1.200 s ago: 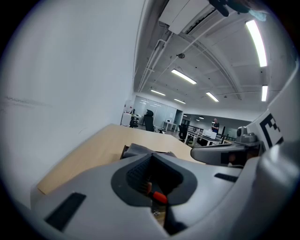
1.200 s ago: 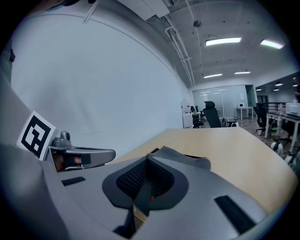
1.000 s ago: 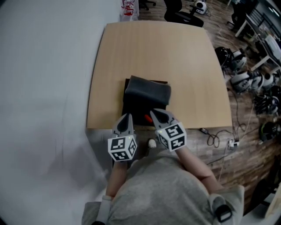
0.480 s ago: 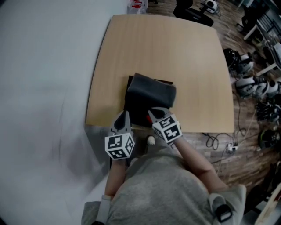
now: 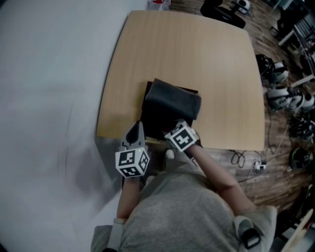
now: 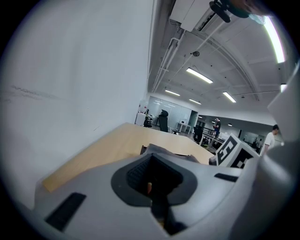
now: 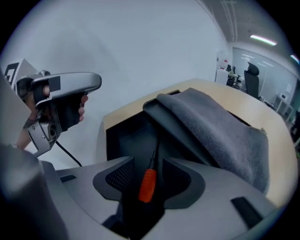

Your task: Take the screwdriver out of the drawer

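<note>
The screwdriver (image 7: 147, 185) has an orange handle and a dark shaft, and it lies in the open black drawer (image 7: 123, 136). My right gripper (image 7: 150, 161) is down in the drawer with its jaws open on either side of the handle, a small gap on each side. From the head view, the right gripper (image 5: 173, 133) hides the screwdriver. The drawer box carries a folded grey cloth (image 5: 173, 104) on top. My left gripper (image 5: 137, 130) hovers at the table's front edge, left of the drawer, its jaws together and empty.
The wooden table (image 5: 197, 54) stands against a white wall (image 5: 49, 98) on the left. Cables and gear (image 5: 290, 98) lie on the floor at the right, and office chairs (image 5: 224, 7) stand beyond the far edge. The grey cloth (image 7: 215, 126) overhangs the drawer opening.
My right gripper has tipped down and moved into the open drawer, and its jaws have parted around the screwdriver's handle. The left gripper has stayed near the table's front edge.
</note>
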Demonstrator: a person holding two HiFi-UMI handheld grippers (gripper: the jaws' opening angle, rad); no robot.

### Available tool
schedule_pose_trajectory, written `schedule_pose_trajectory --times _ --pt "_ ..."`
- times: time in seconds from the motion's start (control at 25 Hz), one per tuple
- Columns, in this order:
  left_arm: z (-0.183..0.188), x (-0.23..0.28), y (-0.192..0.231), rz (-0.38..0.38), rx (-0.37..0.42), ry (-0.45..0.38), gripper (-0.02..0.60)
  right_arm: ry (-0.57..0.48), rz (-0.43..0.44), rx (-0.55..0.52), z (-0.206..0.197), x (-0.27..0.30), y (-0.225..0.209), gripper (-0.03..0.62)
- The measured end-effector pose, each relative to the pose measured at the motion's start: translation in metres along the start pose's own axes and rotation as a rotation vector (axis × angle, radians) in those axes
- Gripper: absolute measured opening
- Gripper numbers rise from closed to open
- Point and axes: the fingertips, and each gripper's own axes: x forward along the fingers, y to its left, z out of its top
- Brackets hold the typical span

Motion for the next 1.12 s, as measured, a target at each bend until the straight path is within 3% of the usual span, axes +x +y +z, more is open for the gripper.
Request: schedule_pose_trajectory --times 0.24,0.48,0.68,0.92,1.12 --pt "0.0 0.004 -0.001 0.0 0.002 0.005 0.0 0.154 0.051 0.006 -0.016 0.018 0.01 0.175" --pt "0.001 0.006 -0.001 0.002 0.002 0.005 0.0 0.253 -0.052 -0.062 -0.028 0.023 -0.005 0.175" --pt "0.001 0.004 0.003 0.008 -0.003 0.0 0.0 0.214 -0.058 -0.126 -0.022 0.037 0.001 0.161" --pt "0.0 0.0 0.003 0.008 -0.005 -0.003 0.0 0.219 -0.08 -0.108 -0.023 0.033 -0.003 0.098" --pt "0.002 -0.005 0.003 0.005 -0.007 -0.015 0.0 0.212 -0.103 -0.101 -0.024 0.031 -0.005 0.089"
